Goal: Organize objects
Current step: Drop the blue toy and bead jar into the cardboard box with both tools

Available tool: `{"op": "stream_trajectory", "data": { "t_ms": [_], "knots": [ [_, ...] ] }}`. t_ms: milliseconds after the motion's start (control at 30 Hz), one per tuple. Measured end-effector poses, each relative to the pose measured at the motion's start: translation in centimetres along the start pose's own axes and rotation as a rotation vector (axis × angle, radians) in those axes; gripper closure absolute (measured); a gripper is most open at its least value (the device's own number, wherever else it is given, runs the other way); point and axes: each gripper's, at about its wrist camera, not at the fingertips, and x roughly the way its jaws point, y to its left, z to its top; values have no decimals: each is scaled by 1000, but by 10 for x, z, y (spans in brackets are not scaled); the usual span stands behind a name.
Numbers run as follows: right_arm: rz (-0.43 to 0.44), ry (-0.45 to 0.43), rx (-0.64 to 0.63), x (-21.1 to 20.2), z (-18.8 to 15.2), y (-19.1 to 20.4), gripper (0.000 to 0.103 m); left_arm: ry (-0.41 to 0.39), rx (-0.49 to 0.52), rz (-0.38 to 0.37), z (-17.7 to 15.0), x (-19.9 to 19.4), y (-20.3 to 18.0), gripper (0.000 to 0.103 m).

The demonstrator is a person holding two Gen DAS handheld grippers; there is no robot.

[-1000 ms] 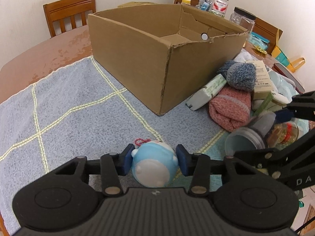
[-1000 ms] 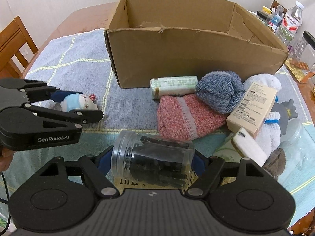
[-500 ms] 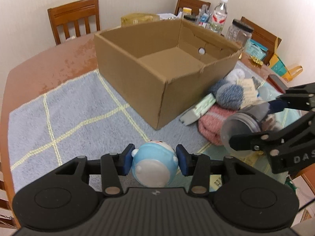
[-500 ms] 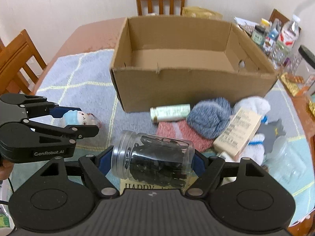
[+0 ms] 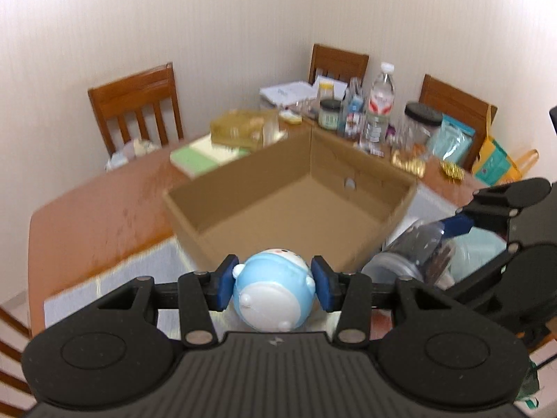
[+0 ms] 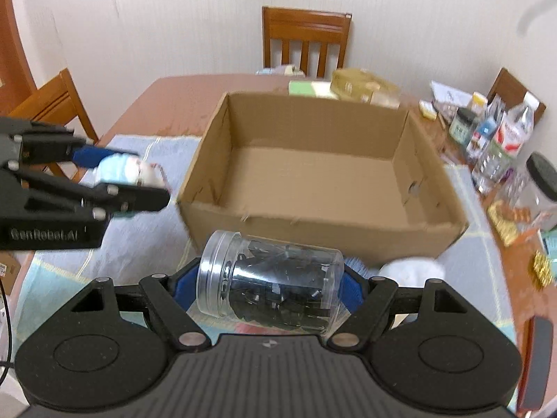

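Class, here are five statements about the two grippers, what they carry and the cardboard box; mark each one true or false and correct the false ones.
1. The left gripper is shut on a blue and white toy. True.
2. The right gripper holds a water bottle. False: it is shut on a clear jar of dark pieces, lying sideways between the pads.
3. The cardboard box already has socks in it. False: its inside shows bare cardboard.
4. A clear bottle with a white cap stands on the table beyond the box. True.
5. The box's flaps are folded shut. False: the top is open.
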Motion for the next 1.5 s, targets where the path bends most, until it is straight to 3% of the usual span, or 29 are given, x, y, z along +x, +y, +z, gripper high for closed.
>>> {"op": "stream_trajectory", "data": {
  "t_ms": [133, 333, 400, 467, 500, 633, 1033, 1500],
  "knots": [
    [-7, -36, -19, 4, 21, -16, 21, -40, -10, 27, 24, 23, -5, 58],
    [-10, -65, -43, 21, 48, -37, 21, 2, -73, 64, 37, 56, 3, 56],
    [-9, -65, -50, 31, 57, -43, 21, 20, -97, 89, 38, 65, 6, 37],
    [-14, -59, -60, 42, 62, -47, 20, 18, -129, 155, 37, 68, 10, 8],
    [-18, -53, -67, 46, 64, -49, 20, 10, -138, 176, 37, 67, 11, 5],
    [-19, -64, -77, 55, 64, -55, 1, 0, -141, 193, 36, 61, 10, 4],
    [11, -43, -63, 40, 36, -67, 0, 11, -136, 248, 17, 34, -22, 1],
    [-69, -22, 76, -8, -37, -52, 0, 43, -162, 125, -35, -1, -46, 1]
  ]
}}
